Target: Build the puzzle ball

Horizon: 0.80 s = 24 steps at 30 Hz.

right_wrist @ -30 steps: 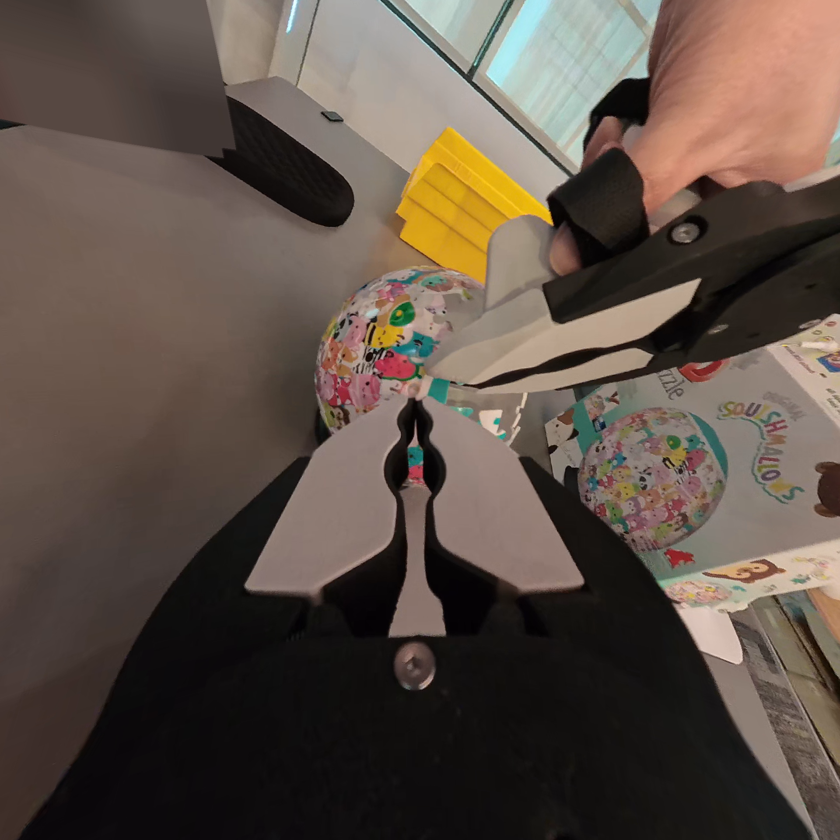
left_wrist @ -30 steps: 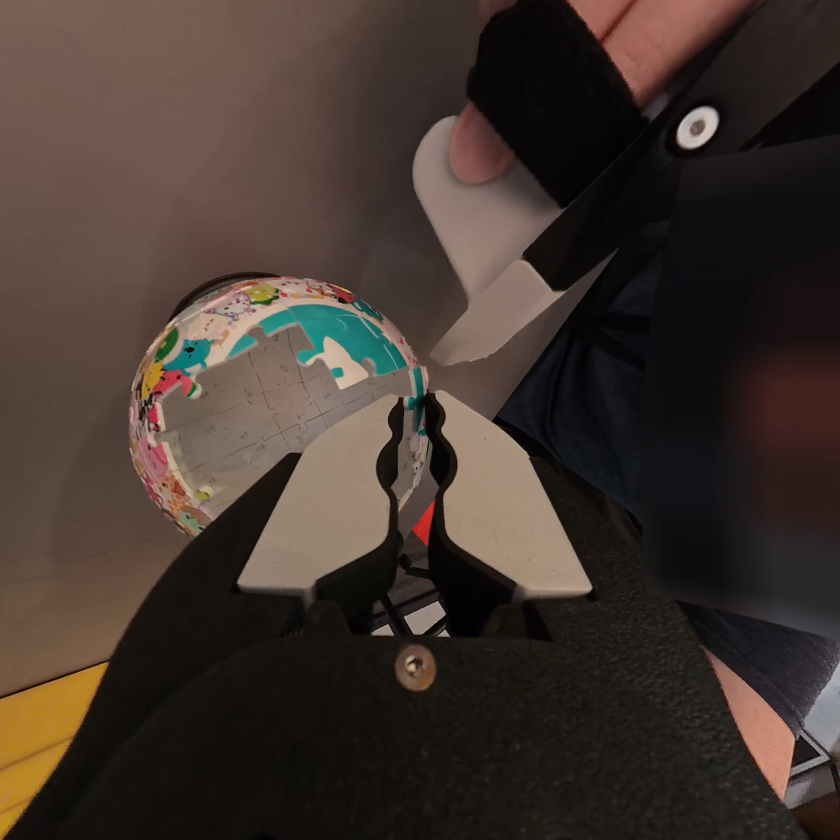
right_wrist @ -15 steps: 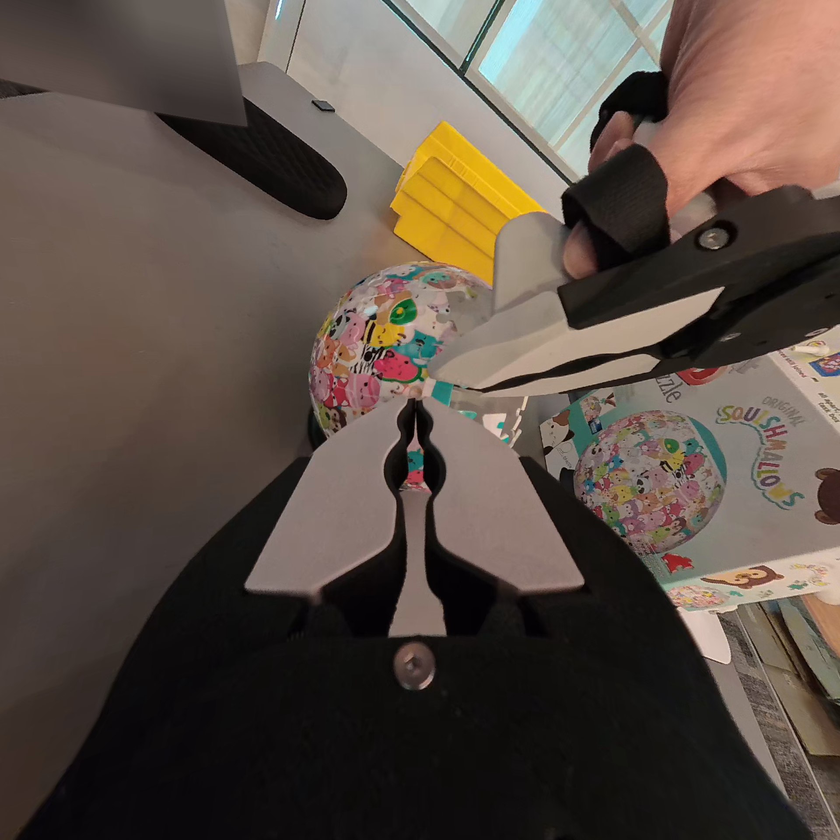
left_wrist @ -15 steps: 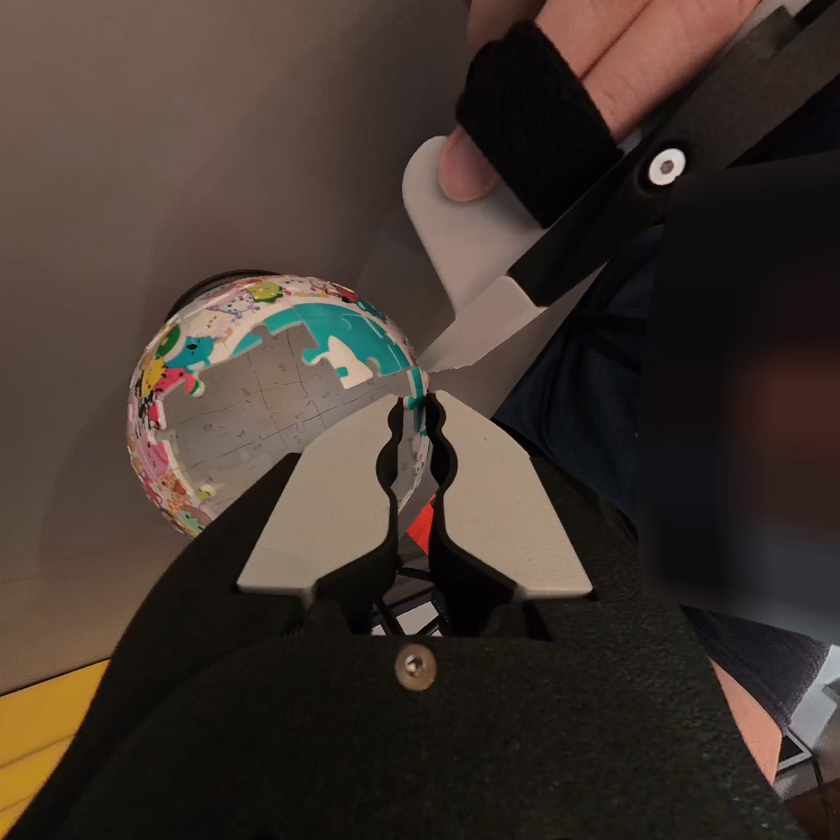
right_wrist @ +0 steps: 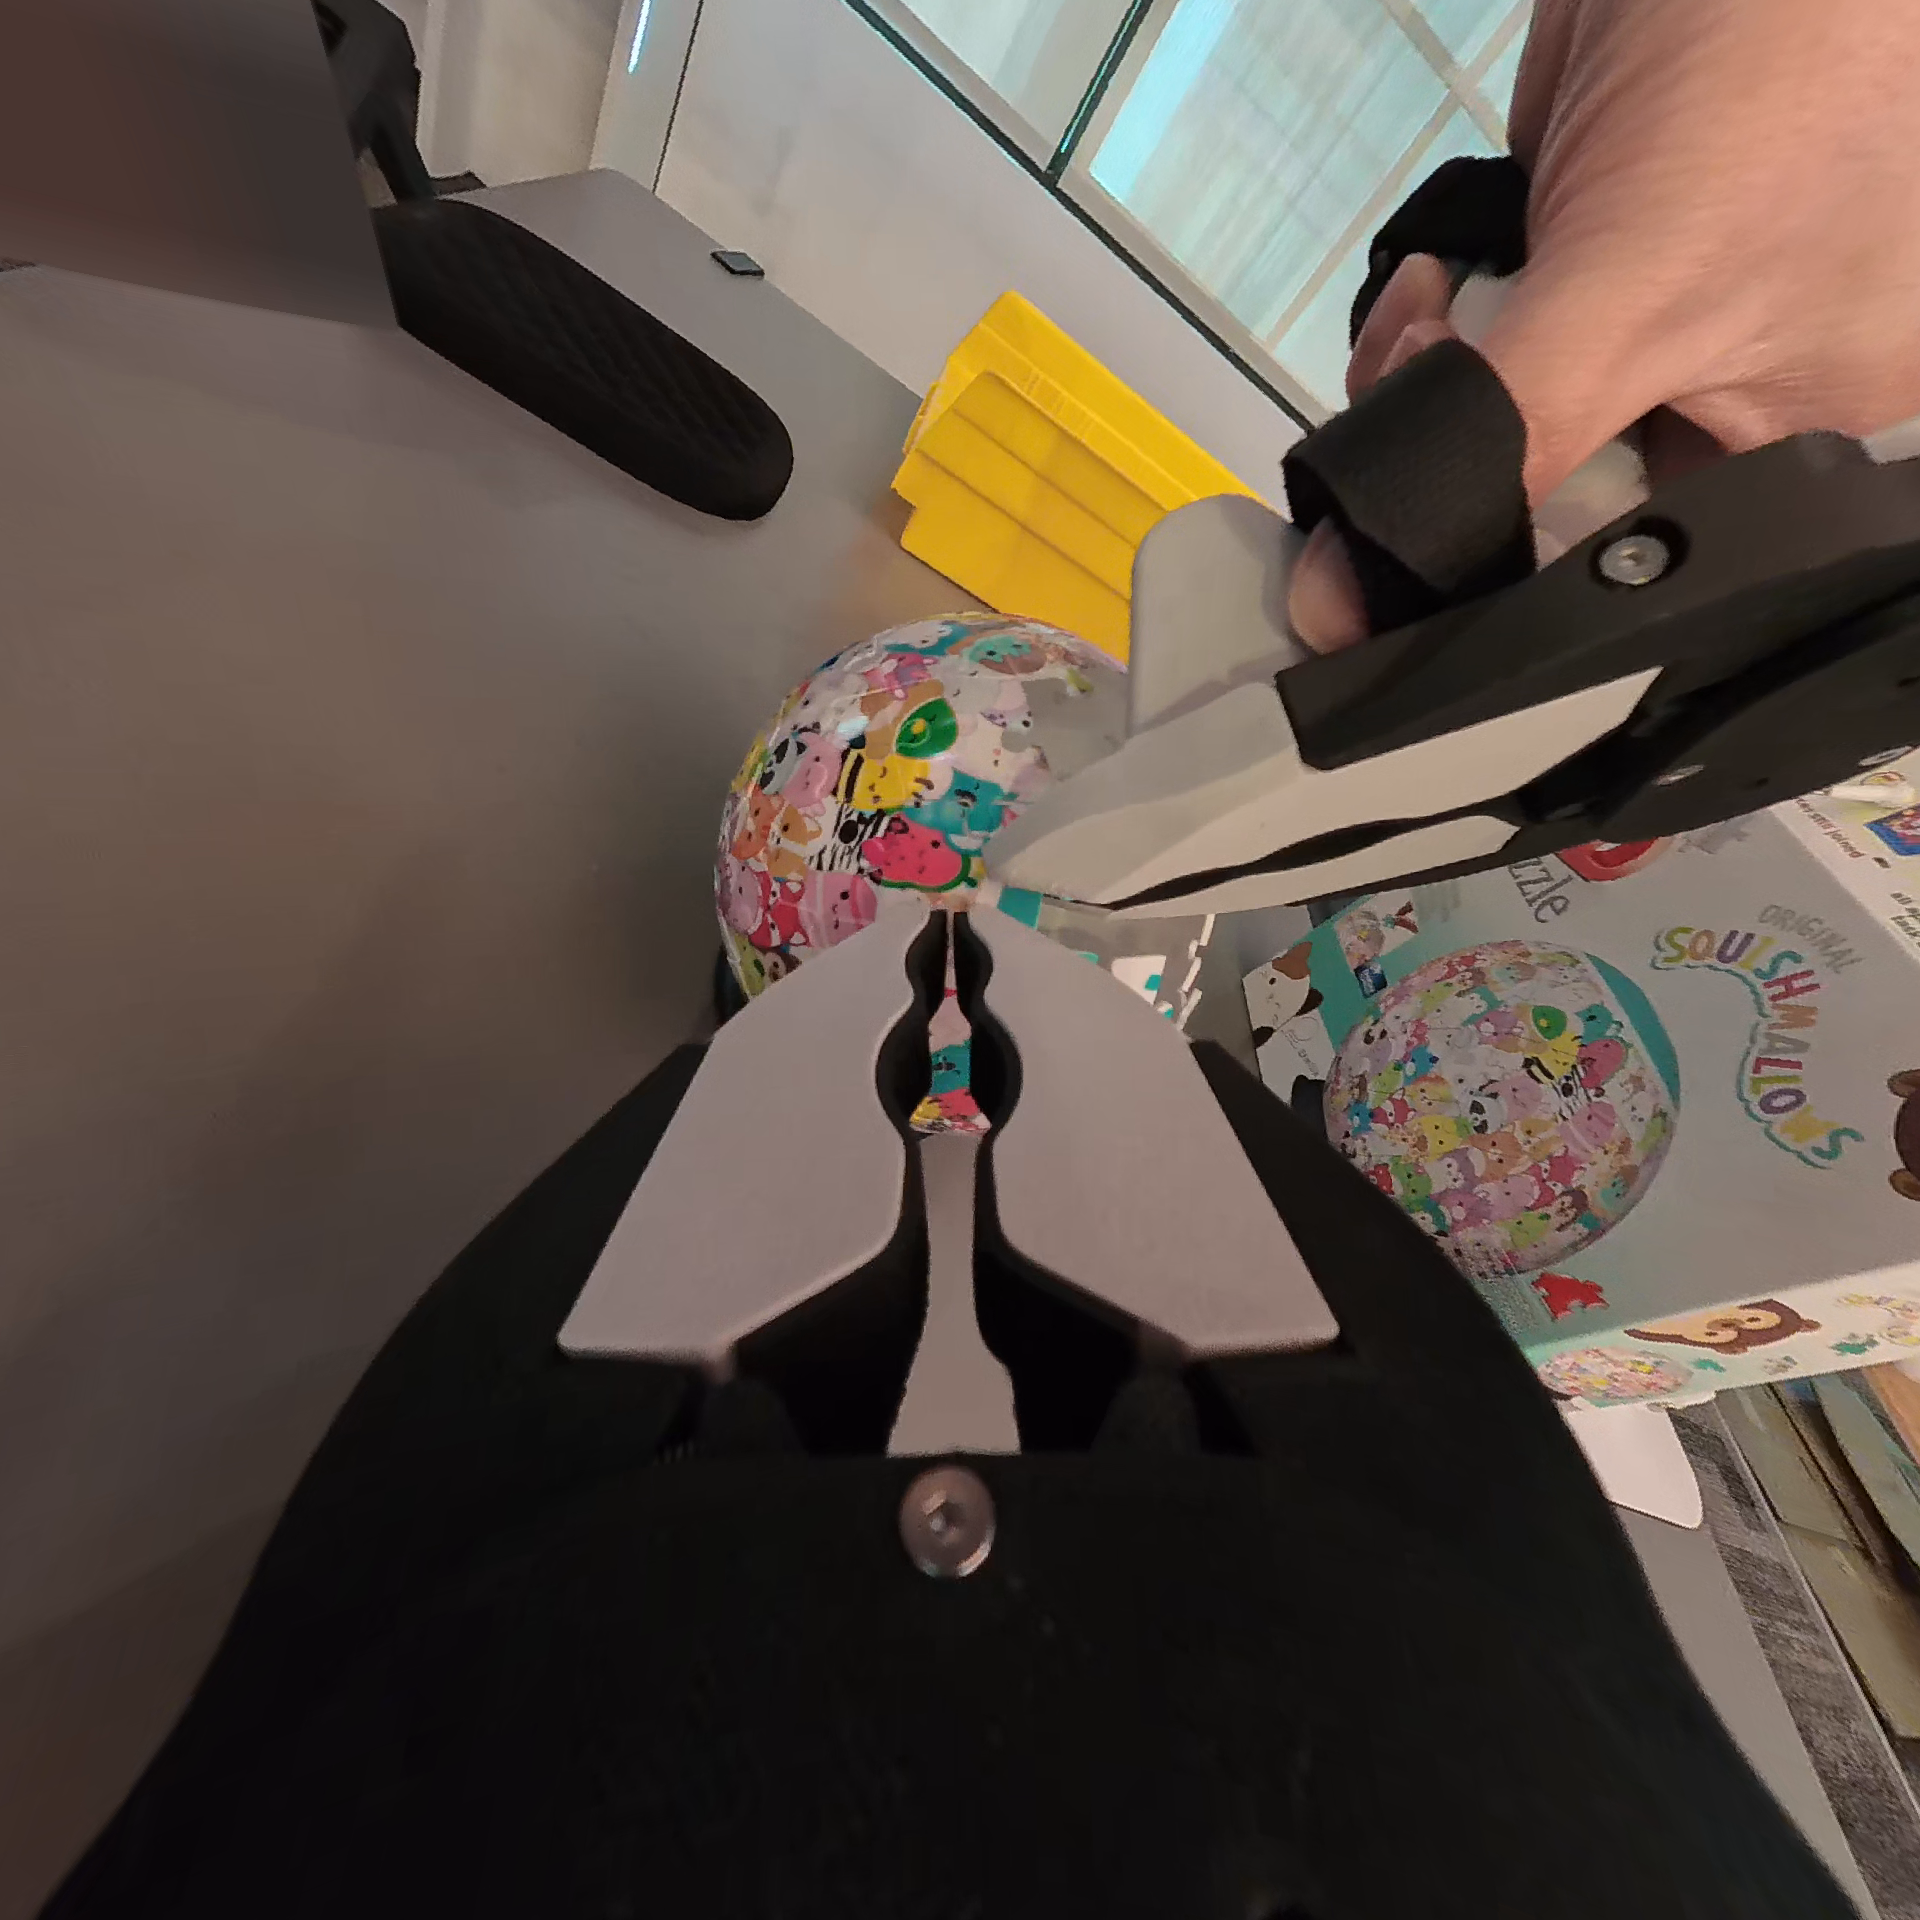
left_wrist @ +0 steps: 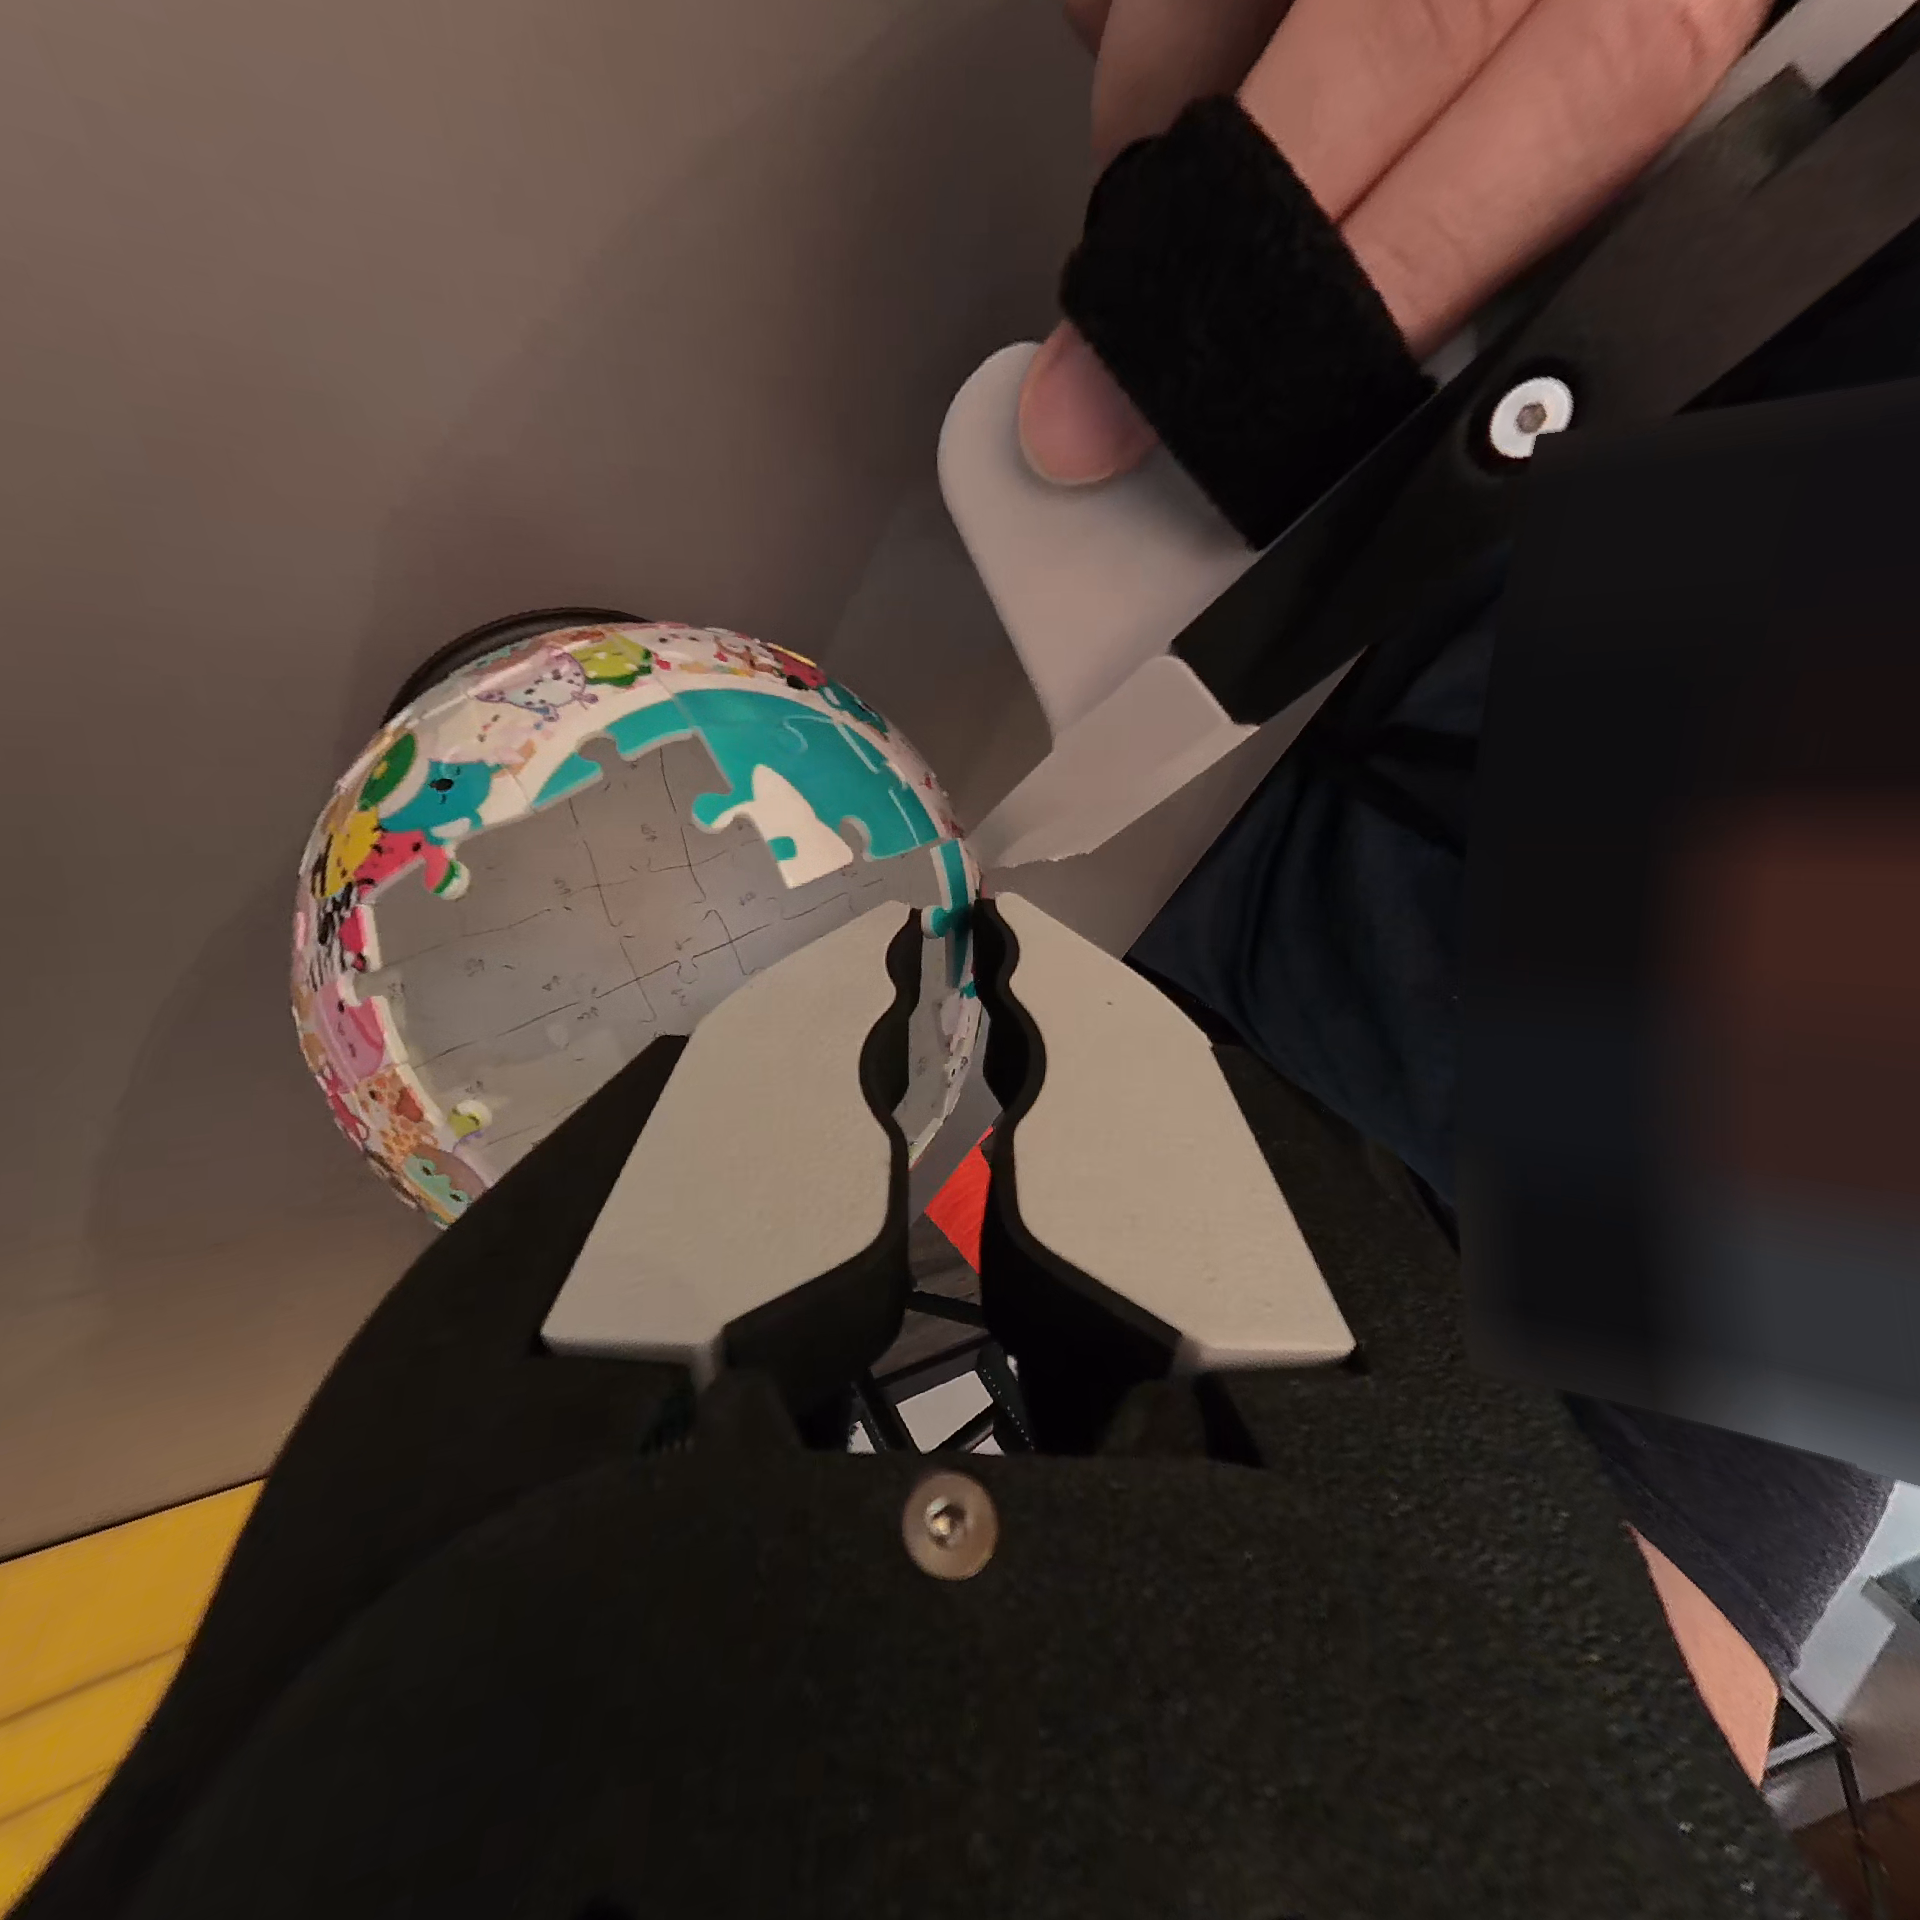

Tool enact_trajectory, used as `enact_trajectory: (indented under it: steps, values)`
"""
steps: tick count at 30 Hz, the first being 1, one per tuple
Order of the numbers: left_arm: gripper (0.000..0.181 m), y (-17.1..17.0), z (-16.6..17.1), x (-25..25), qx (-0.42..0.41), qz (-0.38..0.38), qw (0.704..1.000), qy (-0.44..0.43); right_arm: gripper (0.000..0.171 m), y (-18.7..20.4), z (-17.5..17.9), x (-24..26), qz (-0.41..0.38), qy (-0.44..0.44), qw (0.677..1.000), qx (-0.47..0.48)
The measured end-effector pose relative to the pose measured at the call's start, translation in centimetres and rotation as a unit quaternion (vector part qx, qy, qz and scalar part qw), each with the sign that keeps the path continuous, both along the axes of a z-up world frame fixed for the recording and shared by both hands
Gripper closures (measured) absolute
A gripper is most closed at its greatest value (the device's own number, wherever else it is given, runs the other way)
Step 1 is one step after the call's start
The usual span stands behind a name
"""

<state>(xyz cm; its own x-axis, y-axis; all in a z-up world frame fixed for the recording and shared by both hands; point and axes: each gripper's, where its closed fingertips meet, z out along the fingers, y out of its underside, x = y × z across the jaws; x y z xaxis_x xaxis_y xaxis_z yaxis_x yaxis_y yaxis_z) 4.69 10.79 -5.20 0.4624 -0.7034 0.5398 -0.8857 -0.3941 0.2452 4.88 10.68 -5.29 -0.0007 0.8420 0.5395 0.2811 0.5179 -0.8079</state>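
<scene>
Left hand-held gripper (left_wrist: 948,914) clamped on puzzle ball (left_wrist: 582,883) rim; right hand-held gripper (right_wrist: 951,925) pinching a piece (right_wrist: 951,1070). Printed box (right_wrist: 1621,1049) close right; bare tabletop (right_wrist: 312,779) left.

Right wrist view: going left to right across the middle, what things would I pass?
Black chair seat → yellow bins → puzzle ball → other tool → puzzle box.

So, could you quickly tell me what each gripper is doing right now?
Left gripper: shut on the puzzle ball rim.
Right gripper: shut on a puzzle piece.
</scene>
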Motion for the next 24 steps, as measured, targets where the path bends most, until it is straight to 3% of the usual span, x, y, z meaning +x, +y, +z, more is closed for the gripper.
enact_trajectory:
  steps: [10,15,24]
  values:
    - [0.172,0.03,-0.14,0.02,-0.005,0.002,1.0,0.002,0.168,0.12,-0.08,0.03,0.0,0.001,1.0,-0.007]
    - [0.163,-0.21,-0.77,0.29,-0.024,0.015,1.0,0.004,0.168,0.12,-0.19,0.0,-0.001,-0.003,1.0,-0.001]
    - [0.167,-0.04,-0.83,0.18,-0.028,0.008,1.0,0.001,0.168,0.35,-0.35,-0.05,-0.005,-0.002,1.0,0.001]
